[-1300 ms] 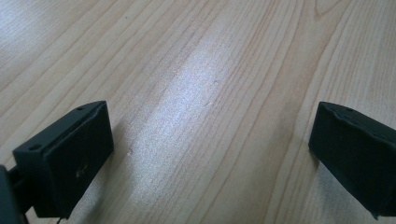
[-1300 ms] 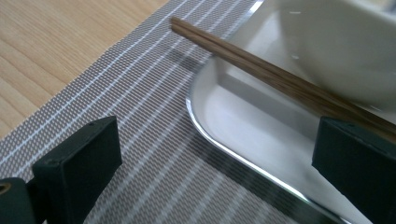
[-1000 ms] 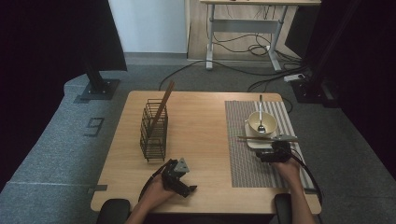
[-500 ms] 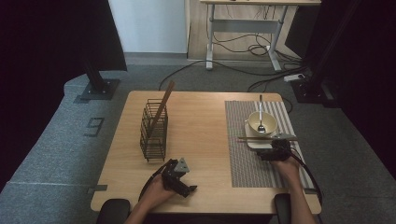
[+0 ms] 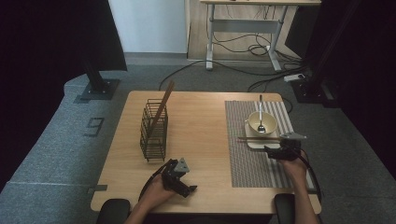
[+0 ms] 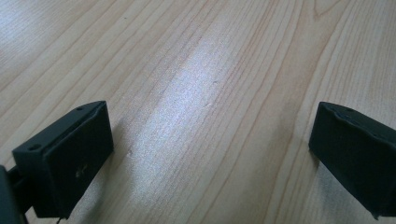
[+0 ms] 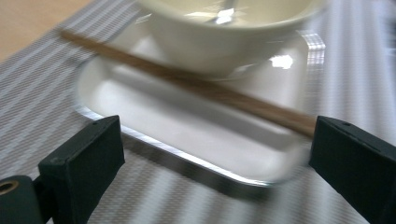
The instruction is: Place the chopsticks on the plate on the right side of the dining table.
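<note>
Pale wood-grain table [image 5: 205, 140] bears a striped placemat [image 5: 252, 158], with no readable writing anywhere. Just ahead of the right gripper [image 7: 215, 163], whose jaws stand spread, a brown chopstick [image 7: 187, 86] lies across a white tray [image 7: 177, 140] against a cream bowl [image 7: 224, 28]. Well apart, the left gripper [image 6: 210, 154] gapes wide over bare wood, near a black wire rack [image 5: 154, 130].

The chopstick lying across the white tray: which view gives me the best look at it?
The right gripper view: the chopstick crosses the white tray in front of the bowl, close up between the open right gripper jaws, though blurred. The high view shows it as a thin small line. The left gripper view faces the bare table.
</note>
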Tool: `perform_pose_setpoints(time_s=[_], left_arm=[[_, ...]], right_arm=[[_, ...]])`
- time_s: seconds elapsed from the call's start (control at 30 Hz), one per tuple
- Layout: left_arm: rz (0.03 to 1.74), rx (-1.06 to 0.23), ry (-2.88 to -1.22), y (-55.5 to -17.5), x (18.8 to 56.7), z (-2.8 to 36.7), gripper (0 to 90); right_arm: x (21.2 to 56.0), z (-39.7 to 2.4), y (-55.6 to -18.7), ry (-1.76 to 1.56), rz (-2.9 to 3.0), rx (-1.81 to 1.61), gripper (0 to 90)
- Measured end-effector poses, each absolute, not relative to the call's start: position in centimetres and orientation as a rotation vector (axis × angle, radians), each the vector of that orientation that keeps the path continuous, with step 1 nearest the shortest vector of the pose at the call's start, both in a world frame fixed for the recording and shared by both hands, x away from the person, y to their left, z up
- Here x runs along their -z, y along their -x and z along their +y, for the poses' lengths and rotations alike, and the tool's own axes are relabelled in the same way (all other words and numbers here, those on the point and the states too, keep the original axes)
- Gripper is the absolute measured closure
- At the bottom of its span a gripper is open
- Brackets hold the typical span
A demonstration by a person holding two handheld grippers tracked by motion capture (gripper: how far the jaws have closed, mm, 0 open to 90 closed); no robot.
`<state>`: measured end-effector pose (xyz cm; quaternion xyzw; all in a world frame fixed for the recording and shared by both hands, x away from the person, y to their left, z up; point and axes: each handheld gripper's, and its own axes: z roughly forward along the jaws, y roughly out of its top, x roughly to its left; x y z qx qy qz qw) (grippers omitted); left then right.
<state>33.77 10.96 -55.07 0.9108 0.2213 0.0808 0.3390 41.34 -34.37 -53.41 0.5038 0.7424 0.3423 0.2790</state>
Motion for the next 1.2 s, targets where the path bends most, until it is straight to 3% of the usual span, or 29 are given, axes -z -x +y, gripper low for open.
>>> perform_pose_setpoints(time_s=[0.63,1.2], left_arm=[[0.576,-0.210,-2.372,-33.8,55.1,11.0,0.0],[0.576,-0.211,-2.372,-33.8,55.1,11.0,0.0]], right_arm=[[54.9,-39.3,-42.6,-1.513,1.810,-0.855,0.1],[55.3,-39.3,-42.8,-1.536,1.827,-0.887,5.1]])
